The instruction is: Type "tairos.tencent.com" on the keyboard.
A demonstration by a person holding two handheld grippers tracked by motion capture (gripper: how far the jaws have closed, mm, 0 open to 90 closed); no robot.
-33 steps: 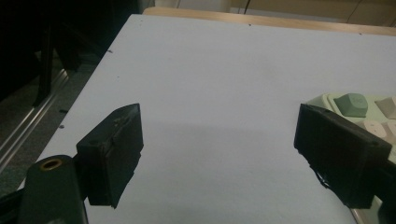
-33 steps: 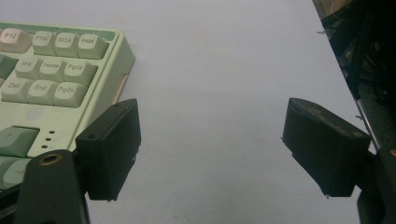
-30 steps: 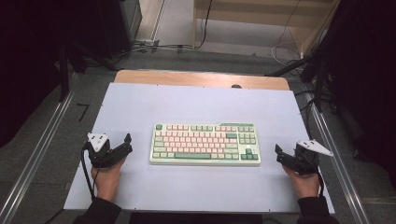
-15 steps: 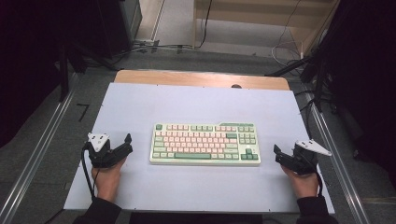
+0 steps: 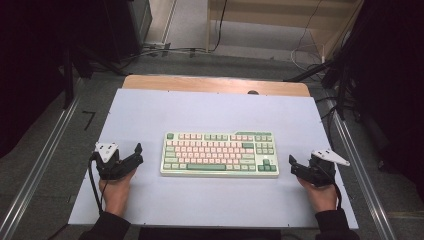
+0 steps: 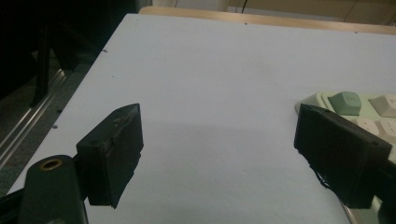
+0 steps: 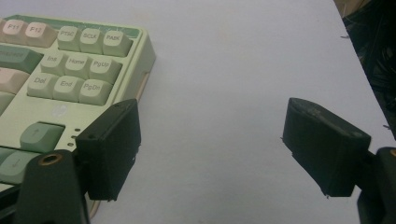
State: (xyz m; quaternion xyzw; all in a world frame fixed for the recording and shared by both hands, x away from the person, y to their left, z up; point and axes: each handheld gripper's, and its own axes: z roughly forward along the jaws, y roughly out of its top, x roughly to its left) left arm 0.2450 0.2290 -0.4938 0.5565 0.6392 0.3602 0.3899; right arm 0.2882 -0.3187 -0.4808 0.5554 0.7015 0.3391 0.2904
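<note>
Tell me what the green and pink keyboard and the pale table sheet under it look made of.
The green and pink keyboard: probably moulded plastic, matte, with softly rounded keycaps and printed legends in the right gripper view. The pale table sheet: a smooth, thin, matte board or laminate, uncertain which; a bare wooden edge shows along its far side.

A pale sheet (image 5: 210, 115) is covering the table, reaching out ahead of both grippers, and a strip of bare wood (image 5: 215, 84) is showing along its far edge. Grey floor (image 5: 55, 145) is lying off to either side, with metal rails (image 5: 35, 175) running along it. Farther ahead, cables (image 5: 165, 50) are trailing past light wooden furniture (image 5: 280, 15). Dim light is leaving the outer corners dark.
</note>
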